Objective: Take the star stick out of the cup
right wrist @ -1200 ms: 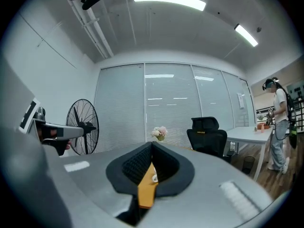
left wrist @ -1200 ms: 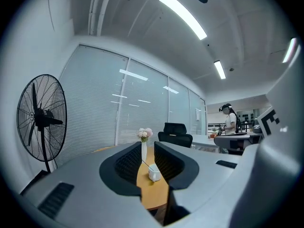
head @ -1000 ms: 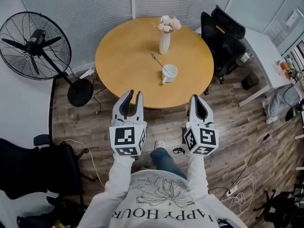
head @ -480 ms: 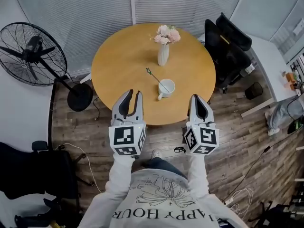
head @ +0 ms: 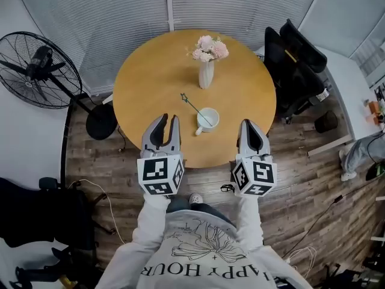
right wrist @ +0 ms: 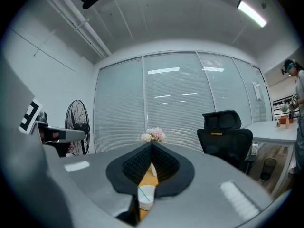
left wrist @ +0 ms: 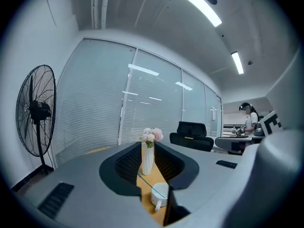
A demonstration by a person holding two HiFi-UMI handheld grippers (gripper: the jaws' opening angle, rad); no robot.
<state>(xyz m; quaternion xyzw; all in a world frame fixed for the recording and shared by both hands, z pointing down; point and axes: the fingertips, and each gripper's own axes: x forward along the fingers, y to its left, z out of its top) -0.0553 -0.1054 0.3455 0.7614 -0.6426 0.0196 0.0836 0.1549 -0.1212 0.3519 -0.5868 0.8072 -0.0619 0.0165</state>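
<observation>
Evidently nothing done yet: find star stick (head: 194,106) not yet out of cup (head: 208,118), lower end inside, shaft leaning toward upper left, star tip past the rim and over the bare round table (head: 150,77). Place cup just below centre of the head view, handle toward lower left, near the table's lower edge. See nothing else in cup; cannot tell about liquid. Note second container, white vase (head: 206,74), upright, above cup in frame and apart from it, holding pink flowers (head: 209,48). Find left gripper (head: 169,119) at lower left of centre, overlapping the table's lower edge in frame, fingers narrowly apart with nothing gripped; through the gap in the left gripper view, see only distant vase and cup. Find right gripper (head: 249,124) at lower right of centre, fingers drawn together at the tips, empty. Judge both well apart from cup. Left to do, all of it: reach in, close on shaft, lift stick clear of rim without tipping cup.
</observation>
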